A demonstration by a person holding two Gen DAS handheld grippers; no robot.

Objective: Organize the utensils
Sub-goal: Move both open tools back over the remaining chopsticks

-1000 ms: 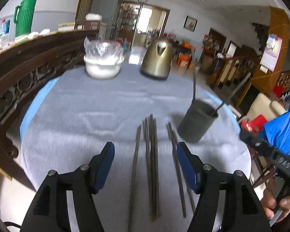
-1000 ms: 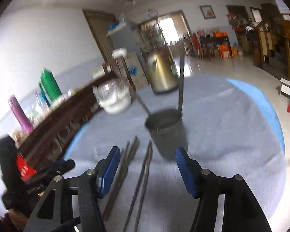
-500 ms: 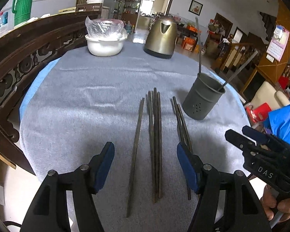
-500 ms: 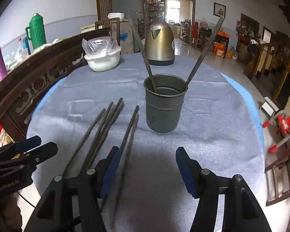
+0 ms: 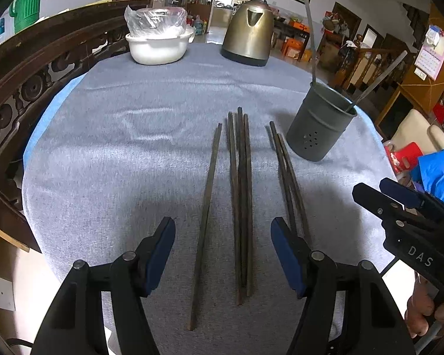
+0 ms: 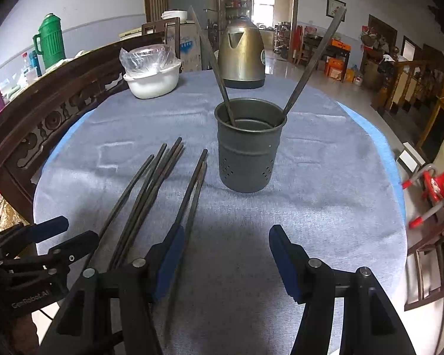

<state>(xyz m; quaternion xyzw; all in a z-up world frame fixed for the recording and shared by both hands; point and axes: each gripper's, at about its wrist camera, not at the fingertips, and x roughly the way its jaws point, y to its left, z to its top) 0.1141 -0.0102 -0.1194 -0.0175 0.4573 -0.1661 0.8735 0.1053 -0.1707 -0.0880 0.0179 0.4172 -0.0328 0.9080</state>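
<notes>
Several dark chopsticks [image 5: 241, 195] lie side by side on the grey-blue tablecloth [image 5: 118, 153], pointing away from me. One lies alone [image 5: 207, 207] on the left and a pair [image 5: 287, 174] on the right. A grey perforated holder [image 5: 319, 127] stands upright to their right with two chopsticks leaning in it. My left gripper [image 5: 223, 251] hovers open over the near ends of the middle bundle, touching nothing. My right gripper [image 6: 225, 257] is open with nothing between its fingers, facing the holder [image 6: 248, 145]; the chopsticks [image 6: 151, 189] lie to its left.
A white bowl [image 5: 158, 46] covered with plastic and a brass kettle [image 5: 248, 34] stand at the far side of the table. A carved dark wooden rail [image 5: 29, 68] runs along the left. Chairs and a stair rail lie beyond the right edge. A hand holds the right gripper's body [image 5: 417, 236].
Both grippers have tilted downward and sunk slightly, so the chopsticks and holder now sit higher and nearer in each view. The right view rolled level. Both jaws kept their width.
</notes>
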